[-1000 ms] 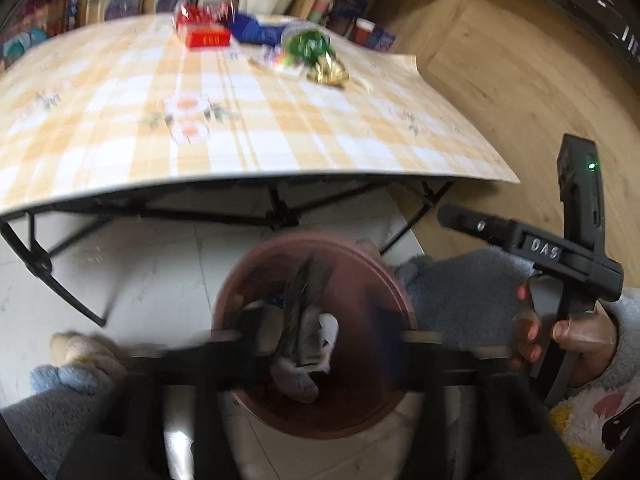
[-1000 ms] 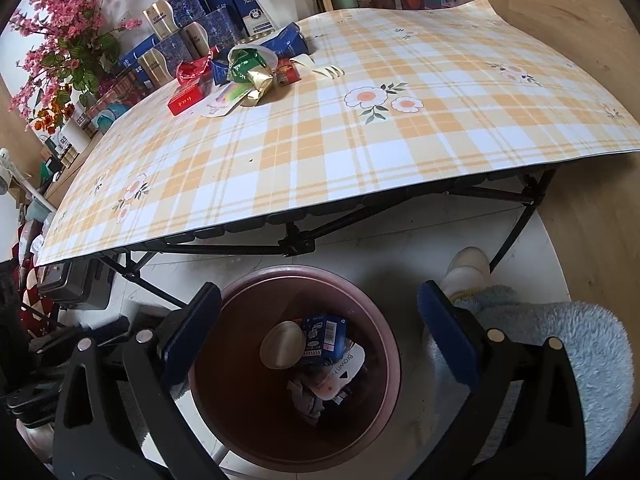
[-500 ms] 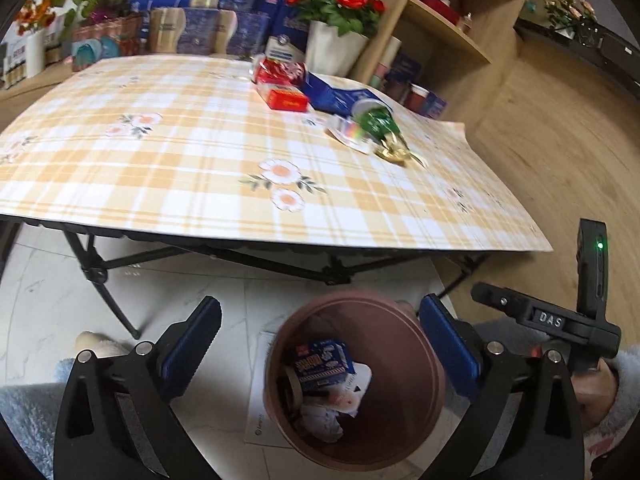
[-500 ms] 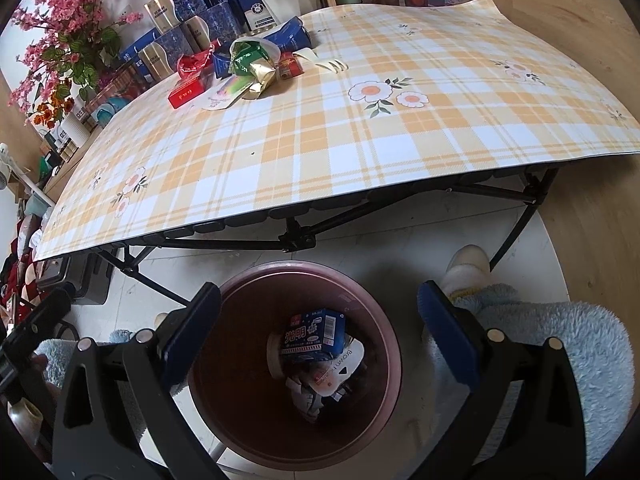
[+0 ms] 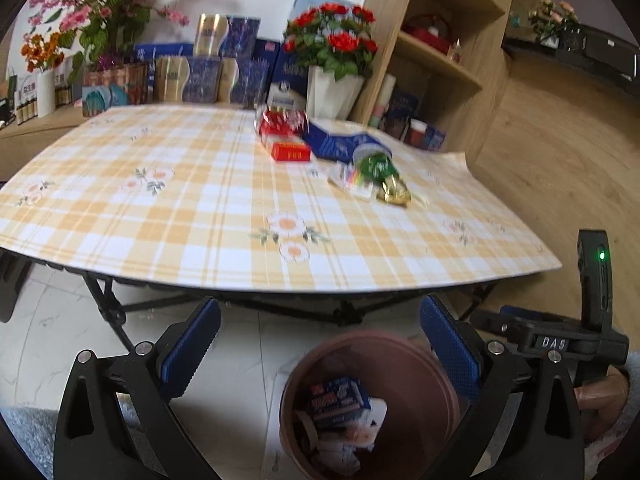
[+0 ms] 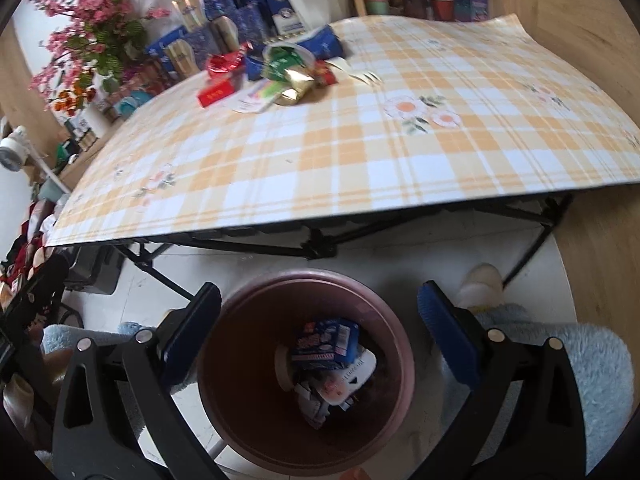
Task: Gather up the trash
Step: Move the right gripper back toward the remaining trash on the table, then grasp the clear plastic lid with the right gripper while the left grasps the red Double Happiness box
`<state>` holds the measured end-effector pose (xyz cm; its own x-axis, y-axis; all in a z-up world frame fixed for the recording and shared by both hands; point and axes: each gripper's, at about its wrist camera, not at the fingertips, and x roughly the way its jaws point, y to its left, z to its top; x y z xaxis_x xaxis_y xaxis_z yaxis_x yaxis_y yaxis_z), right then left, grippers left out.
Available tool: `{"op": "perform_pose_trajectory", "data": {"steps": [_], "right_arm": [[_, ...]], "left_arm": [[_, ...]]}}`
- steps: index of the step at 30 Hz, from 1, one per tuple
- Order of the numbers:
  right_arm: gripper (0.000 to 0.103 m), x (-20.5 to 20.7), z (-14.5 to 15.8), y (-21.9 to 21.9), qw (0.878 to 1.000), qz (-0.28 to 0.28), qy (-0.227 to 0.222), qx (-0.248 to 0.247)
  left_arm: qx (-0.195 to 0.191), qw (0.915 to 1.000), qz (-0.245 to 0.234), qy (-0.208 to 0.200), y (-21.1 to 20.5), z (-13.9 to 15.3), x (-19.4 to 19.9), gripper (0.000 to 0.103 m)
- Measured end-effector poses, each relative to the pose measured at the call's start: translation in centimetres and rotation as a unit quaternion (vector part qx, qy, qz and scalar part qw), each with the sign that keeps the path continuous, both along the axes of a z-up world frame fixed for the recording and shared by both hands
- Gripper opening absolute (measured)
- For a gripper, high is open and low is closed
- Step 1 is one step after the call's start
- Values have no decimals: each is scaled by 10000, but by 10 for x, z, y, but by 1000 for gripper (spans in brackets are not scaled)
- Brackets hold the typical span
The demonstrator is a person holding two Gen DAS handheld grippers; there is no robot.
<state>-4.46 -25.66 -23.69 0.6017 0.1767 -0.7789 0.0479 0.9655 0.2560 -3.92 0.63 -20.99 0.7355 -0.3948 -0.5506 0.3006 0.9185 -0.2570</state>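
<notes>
- Left gripper [image 5: 320, 344]: jaws have just been opening, now spread wide, nothing between them; it hangs just off the table's near edge, above the bin [image 5: 372, 400].
- Right gripper [image 6: 320, 332]: jaws wide apart, empty, pointing down into the bin, with a blue box [image 6: 326, 340] and papers at the bottom.
- Remaining trash sits in a cluster near the far edge of the table [image 5: 200, 208], toward the far right corner in the left view: red box [image 5: 291, 151], red wrapper [image 5: 282, 122], blue bag [image 5: 344, 142], green-and-gold wrapper [image 5: 382, 178].
- From both grippers the cluster lies ahead and up, well apart, across the table top.
- Left gripper looks nearer in aim: it faces the table, the right one faces the bin.
- Red box lies flat, long axis roughly along the far edge; the green-and-gold wrapper's long axis runs diagonally, gold end toward the near right corner.
</notes>
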Motion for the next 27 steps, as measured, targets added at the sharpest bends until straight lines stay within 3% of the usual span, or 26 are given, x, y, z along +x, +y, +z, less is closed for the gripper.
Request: {"op": "perform_pose_trajectory", "data": {"steps": [8,15,19,27], "right_arm": [[97,7,11,9,9988,316,-368,56],[97,26,20,4,9978,486,-432,108],[97,48,31,-2,9973,498,-477,-242],[97,118,58,-19,9960,589,-576,-355]], "left_arm": [[-151,9997,182,-1,8,0,5,97],[25,9996,224,164,9,-1,19,97],[244,9983,274,449,12,-1,33,97],[5,9968,554,570,36,11,64,97]]}}
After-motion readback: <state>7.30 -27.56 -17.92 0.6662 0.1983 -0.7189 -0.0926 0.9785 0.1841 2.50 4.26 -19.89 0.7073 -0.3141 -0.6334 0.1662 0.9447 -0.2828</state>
